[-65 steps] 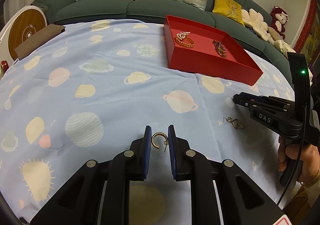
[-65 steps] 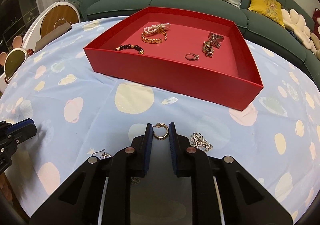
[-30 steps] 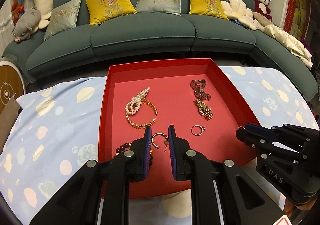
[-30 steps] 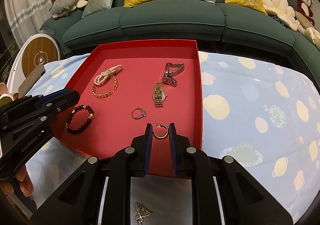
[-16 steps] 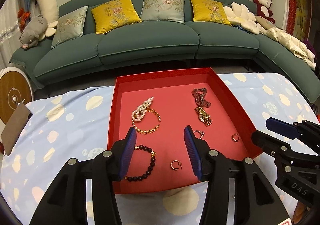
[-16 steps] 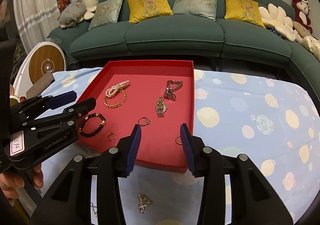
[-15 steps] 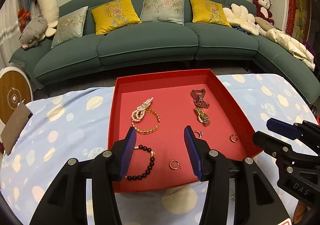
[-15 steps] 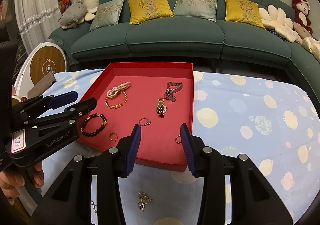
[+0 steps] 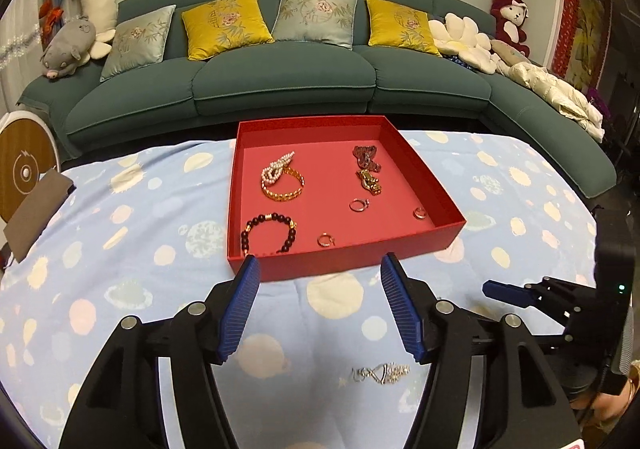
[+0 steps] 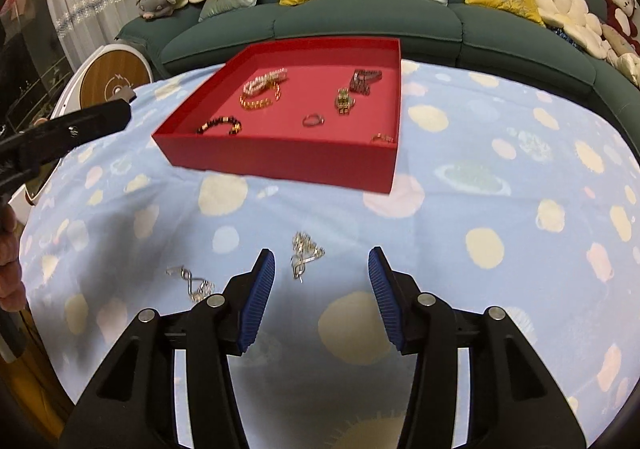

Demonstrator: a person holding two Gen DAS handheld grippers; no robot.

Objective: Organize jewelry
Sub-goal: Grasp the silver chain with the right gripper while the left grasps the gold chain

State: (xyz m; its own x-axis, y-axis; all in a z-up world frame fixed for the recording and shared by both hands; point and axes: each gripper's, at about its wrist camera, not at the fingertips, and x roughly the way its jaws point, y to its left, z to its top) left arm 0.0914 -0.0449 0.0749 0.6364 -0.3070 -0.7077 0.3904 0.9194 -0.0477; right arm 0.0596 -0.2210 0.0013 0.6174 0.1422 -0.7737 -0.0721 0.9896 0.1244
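Your left gripper [image 9: 320,309] hangs over the blue spotted cloth [image 9: 120,249] with its jaws spreading and nothing between the blue pads [image 9: 236,309]. Off to its far left a brown flat card [image 9: 36,205] lies at the cloth's edge. Straight ahead of its fingertips, just past them, stands the red tray [image 9: 340,257]. Inside it, going left to right: a dark bead bracelet [image 9: 268,233] nearest the left pad, beyond that a pearl strand lying on a gold chain bracelet [image 9: 282,179], a small gold hoop earring [image 9: 326,240] near the front wall, a ring [image 9: 359,205] past that, a gold watch [image 9: 370,182] and a dark watch [image 9: 366,157] further back, and a second gold hoop [image 9: 420,213] close to the right wall. Below the right finger, toward you, a silver earring [image 9: 380,374] lies on the cloth.

Your right gripper [image 10: 322,295] is also released, jaws widening, empty. To the left of its left finger, just beside it, lies that same silver piece [image 10: 192,281]; between the jaws' tips and slightly ahead, nearer the left pad, lies another silver earring [image 10: 305,255], untouched on the cloth. The tray sits well ahead and a little left of this gripper, with the second hoop in its near right corner. Behind the table runs a green sofa [image 10: 400,21].
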